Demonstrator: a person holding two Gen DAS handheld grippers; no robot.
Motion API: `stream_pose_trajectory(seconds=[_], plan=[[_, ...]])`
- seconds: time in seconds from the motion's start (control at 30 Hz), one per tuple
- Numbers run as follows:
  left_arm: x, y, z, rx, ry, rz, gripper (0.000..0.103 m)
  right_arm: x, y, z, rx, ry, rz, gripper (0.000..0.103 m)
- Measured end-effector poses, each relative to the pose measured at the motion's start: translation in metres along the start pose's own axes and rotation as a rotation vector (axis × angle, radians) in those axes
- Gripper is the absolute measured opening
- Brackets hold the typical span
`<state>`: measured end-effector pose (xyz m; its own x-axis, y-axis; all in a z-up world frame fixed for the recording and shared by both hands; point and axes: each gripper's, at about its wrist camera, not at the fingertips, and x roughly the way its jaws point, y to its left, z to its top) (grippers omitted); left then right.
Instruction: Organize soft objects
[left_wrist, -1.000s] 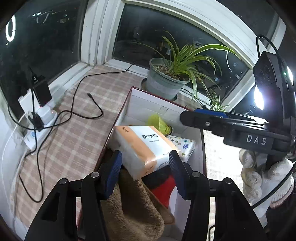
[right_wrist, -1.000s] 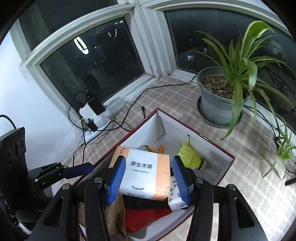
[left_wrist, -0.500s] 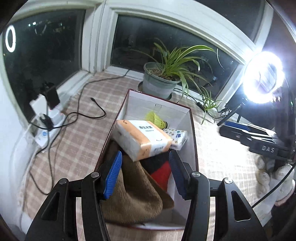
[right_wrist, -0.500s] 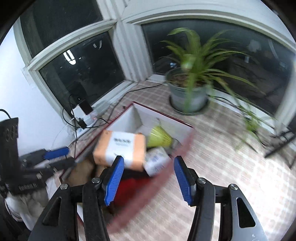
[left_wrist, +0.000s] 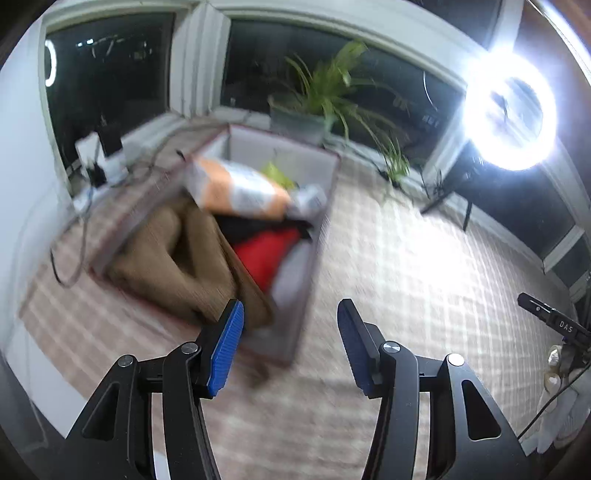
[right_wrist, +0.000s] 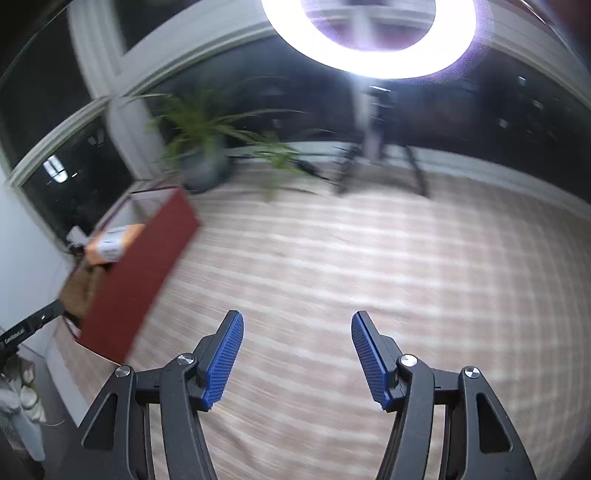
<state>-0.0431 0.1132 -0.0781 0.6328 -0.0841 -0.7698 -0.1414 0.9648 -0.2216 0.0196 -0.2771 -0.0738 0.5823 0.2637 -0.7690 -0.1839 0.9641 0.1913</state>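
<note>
Hovering with nothing held, the left claw (left_wrist: 290, 341) stands wide open over the near end of the box (left_wrist: 325, 206). The right claw (right_wrist: 297, 356) is likewise spread wide and empty, over bare checked surface (right_wrist: 369, 258), well right of the box.

Soft things all lie inside the box:
- Tissue pack (left_wrist: 236, 188), orange and white, rests tilted on top of the pile toward the far half. Judged light, squashy, with slick plastic wrap; best taken across its short width, mid-length, with a firm but not crushing squeeze.
- Brown towel (left_wrist: 173, 258), bunched in the near left part, one fold hanging over the near rim. Limp and grippy; likely to trail and drag if pinched at an edge, so take a thick fold near its middle.
- Red cloth (left_wrist: 267, 254), right of the towel, partly under a dark item and the pack. Thin and floppy by its look; would need the pack lifted off first.
- Small patterned packet (left_wrist: 308, 197), just right of the pack against the right wall. Light, probably slippery.
- Yellow-green thing (left_wrist: 277, 173) behind the pack; too blurred to name.

Both views are motion-blurred, so fine contact is uncertain. In the right view the box shows only its red outer wall, with the pack peeking above.

Plant (left_wrist: 321, 96) and ring light (left_wrist: 509, 114) stand at the far side, clear of the work.
</note>
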Motion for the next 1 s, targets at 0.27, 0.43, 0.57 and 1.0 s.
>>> stream_pose_trajectory(seconds=[0.27,0.43,0.57,1.0], plan=[[0.008,-0.045,-0.047,-0.022,0.011,0.035,0.051,-0.003,-0.12,-0.046,0.125,0.015,-0.14,0.057],[0.02,-0.065,-0.067,-0.049,0.012,0.087,0.051,0.005,-0.167,-0.063,0.157,0.015,-0.191,0.057],[0.029,-0.075,-0.085,-0.086,0.025,0.128,0.051,0.023,-0.192,-0.073,0.168,0.04,-0.204,0.057],[0.023,-0.06,-0.106,-0.152,-0.004,0.224,0.051,0.04,-0.22,-0.09,0.212,0.005,-0.3,0.085]])
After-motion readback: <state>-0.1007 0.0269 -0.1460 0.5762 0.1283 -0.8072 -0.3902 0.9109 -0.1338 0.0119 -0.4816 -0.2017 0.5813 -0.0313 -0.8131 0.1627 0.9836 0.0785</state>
